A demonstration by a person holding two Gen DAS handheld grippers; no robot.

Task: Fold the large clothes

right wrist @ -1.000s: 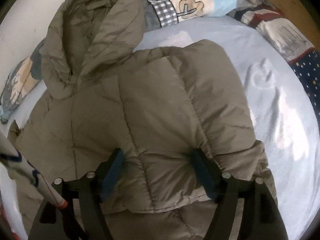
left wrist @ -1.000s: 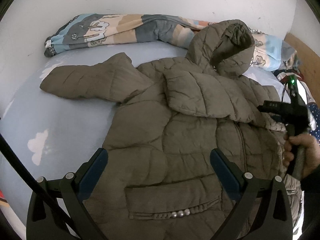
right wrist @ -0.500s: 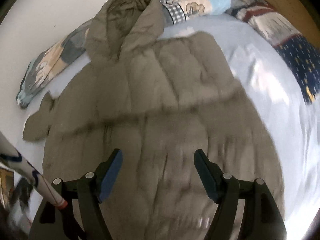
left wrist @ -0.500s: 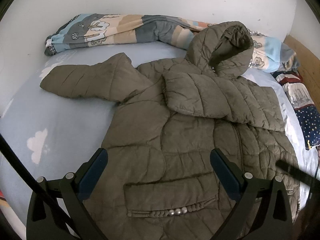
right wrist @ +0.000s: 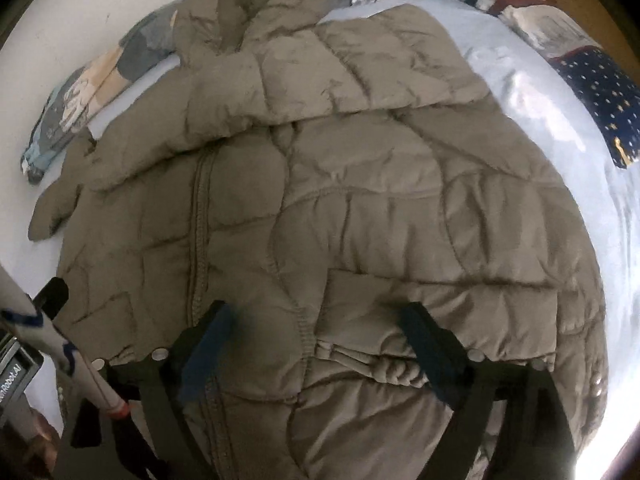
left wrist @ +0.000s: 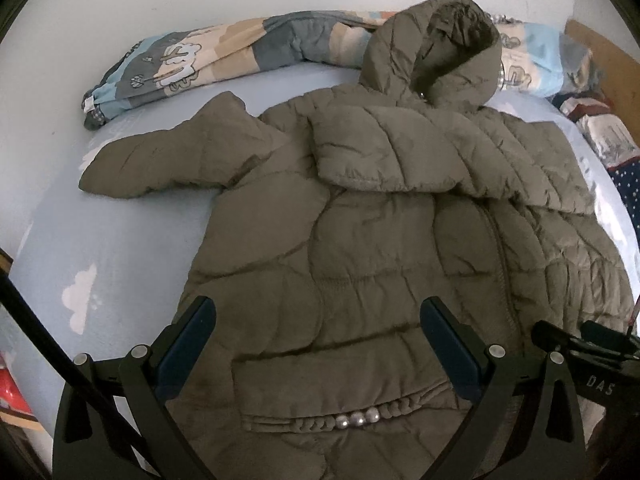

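An olive hooded puffer jacket (left wrist: 360,232) lies front up on the light blue bed sheet (left wrist: 120,240). Its right sleeve (left wrist: 420,152) is folded across the chest; its left sleeve (left wrist: 172,160) sticks out to the left. My left gripper (left wrist: 318,344) is open and empty above the jacket's lower left front, near the pocket (left wrist: 344,416). My right gripper (right wrist: 316,344) is open and empty over the lower right front of the jacket (right wrist: 320,200). Part of the right gripper's body shows at the left wrist view's right edge.
A rolled patterned quilt (left wrist: 224,56) lies along the white wall behind the hood (left wrist: 436,48). A dark blue starred cloth (right wrist: 600,96) lies at the bed's right side. A wooden headboard (left wrist: 604,60) is at the far right.
My right gripper has drawn back from the folded sleeve down to the jacket's lower front. The left gripper has held almost still.
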